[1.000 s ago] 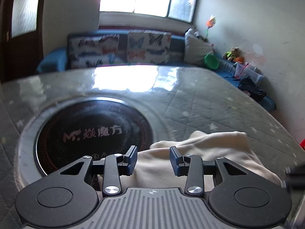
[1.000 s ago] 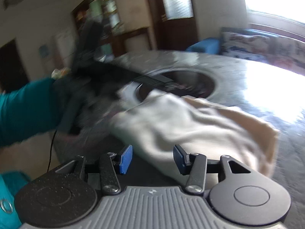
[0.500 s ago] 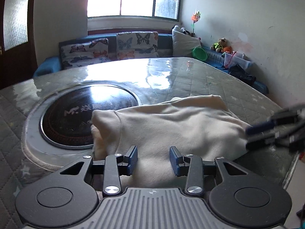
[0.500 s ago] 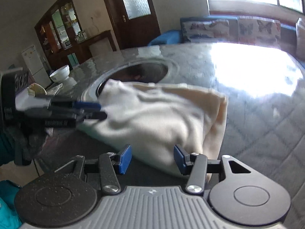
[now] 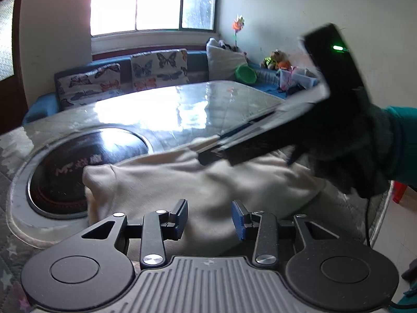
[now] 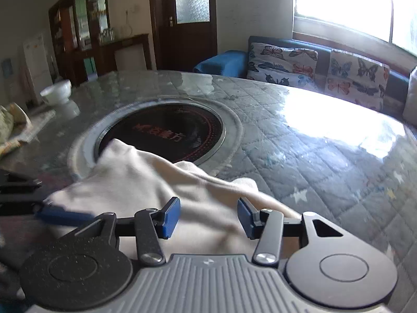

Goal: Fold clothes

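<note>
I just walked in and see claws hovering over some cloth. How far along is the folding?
The cream garment lies bunched on the table, one edge over the dark round hob; it looks at least partly doubled over, though not neat. Right now nothing is gripped: the left claw and right claw both stand open above the cloth. Squaring it into a tidy flat stack seems left to do.
</note>
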